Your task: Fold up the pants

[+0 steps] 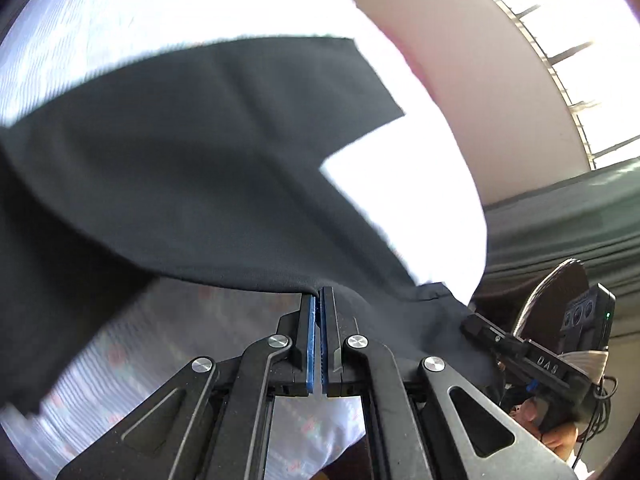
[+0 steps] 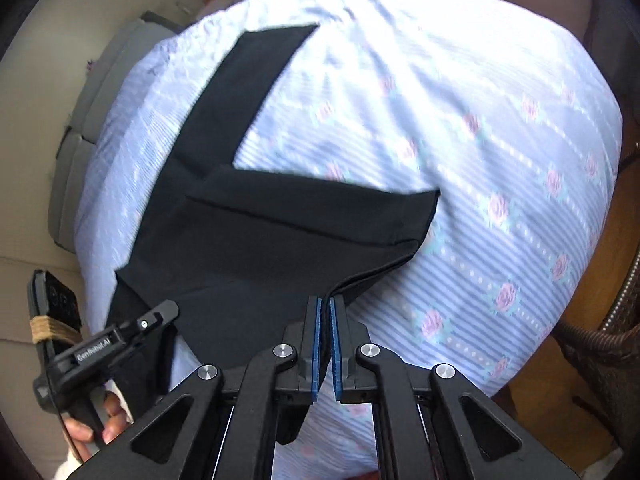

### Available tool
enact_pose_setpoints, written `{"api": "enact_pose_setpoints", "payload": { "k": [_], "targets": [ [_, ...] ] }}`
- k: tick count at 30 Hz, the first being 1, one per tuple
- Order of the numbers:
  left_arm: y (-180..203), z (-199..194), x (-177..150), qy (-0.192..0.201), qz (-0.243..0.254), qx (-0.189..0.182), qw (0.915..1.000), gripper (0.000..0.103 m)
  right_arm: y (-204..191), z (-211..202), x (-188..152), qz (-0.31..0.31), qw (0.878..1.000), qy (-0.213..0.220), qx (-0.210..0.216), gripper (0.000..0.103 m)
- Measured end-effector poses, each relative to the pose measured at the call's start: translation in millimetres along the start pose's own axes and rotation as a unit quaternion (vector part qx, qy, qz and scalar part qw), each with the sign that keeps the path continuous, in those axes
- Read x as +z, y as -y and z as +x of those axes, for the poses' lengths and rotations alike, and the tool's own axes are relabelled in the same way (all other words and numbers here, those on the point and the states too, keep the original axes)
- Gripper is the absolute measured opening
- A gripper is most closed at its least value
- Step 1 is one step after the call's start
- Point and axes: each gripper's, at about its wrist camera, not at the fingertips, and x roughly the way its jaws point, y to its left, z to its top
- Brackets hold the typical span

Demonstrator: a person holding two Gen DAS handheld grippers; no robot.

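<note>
On bedsheet: pants | both tongs clamped on waist edge | right view shows both legs

Both wrist cameras look steeply down, close over the black pants on the bed

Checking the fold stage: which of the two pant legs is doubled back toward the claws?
The leg lying crosswise on the floral sheet, nearest the right claw. It shows a folded edge and stacked layers; the other leg stretches flat away.
</note>
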Motion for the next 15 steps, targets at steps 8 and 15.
{"api": "enact_pose_setpoints", "payload": {
  "k": [8, 15],
  "targets": [
    [43, -6, 116, 0.047, 0.089, 0.036, 0.9942, 0.004, -48, -39, 113, -0.019, 0.996, 0.090, 0.013, 0.006],
    [43, 33, 199, 0.031, 0.087, 0.093, 0.9913, 0.004, -73, -15, 203, -0.047, 0.994, 0.096, 0.007, 0.006]
  ]
}}
